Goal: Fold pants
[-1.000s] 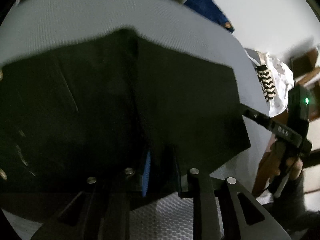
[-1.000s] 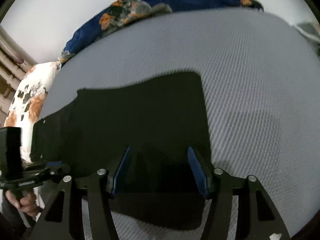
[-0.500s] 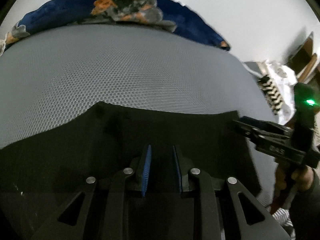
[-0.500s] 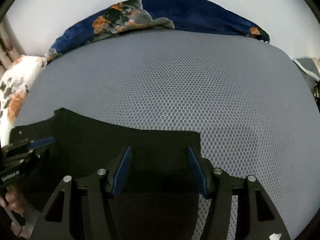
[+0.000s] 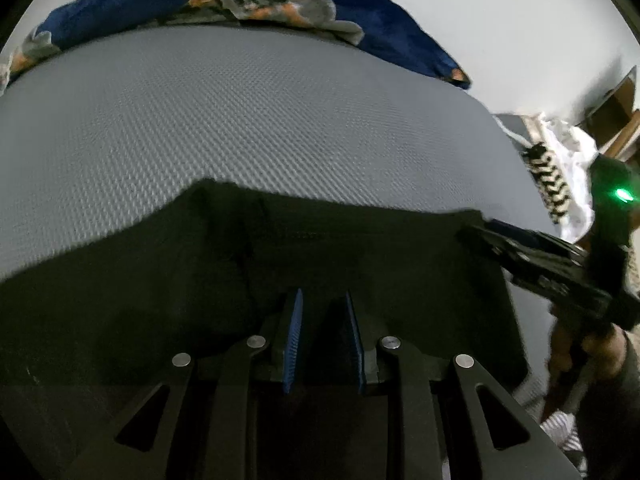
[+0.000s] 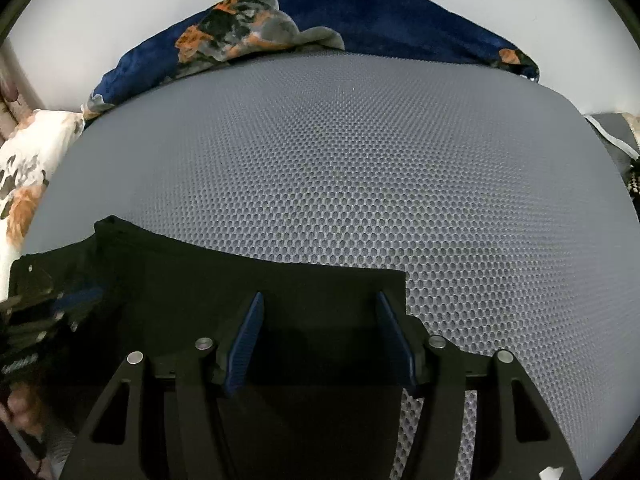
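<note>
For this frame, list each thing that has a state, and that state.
black pants: lying flat on the grey mesh mattress, folded, edges straight.
left claw: open a little, over the pants, gripping nothing.
right claw: open wide, over the pants' corner.
blue floral blanket: bunched along the far edge.

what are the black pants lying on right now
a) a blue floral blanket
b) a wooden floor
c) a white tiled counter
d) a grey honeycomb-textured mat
d: the black pants lie flat on the grey honeycomb mat, with the blue floral blanket bunched beyond its far edge.
</note>
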Demonstrator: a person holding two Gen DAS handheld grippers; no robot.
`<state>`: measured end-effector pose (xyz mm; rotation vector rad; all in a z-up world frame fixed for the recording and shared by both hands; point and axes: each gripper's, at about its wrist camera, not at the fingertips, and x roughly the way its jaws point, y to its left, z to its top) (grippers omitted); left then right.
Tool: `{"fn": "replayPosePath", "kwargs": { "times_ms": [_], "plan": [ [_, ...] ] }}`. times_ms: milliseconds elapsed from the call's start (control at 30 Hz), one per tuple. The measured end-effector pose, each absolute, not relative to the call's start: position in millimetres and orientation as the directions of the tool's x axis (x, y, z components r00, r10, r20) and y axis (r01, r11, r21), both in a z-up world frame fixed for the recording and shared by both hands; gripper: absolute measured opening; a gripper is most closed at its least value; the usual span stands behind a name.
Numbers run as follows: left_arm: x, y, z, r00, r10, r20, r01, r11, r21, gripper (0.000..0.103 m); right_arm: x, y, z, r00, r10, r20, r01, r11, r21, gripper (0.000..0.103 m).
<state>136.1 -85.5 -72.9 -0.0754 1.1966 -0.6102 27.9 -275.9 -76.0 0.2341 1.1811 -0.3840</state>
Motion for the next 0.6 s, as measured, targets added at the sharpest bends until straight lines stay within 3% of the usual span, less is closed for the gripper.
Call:
{"fn": "replayPosePath", "kwargs": {
  "times_ms": [600],
  "plan": [
    [52.4, -64.1, -75.4, 0.177, -0.456, -0.872, 0.445, 0.828, -0.343, 0.025, -15.2, -244.5, -59.2, 0.321, -0.146, -0.936, 0.398, 0.917, -0.006, 0.055]
  ]
}}
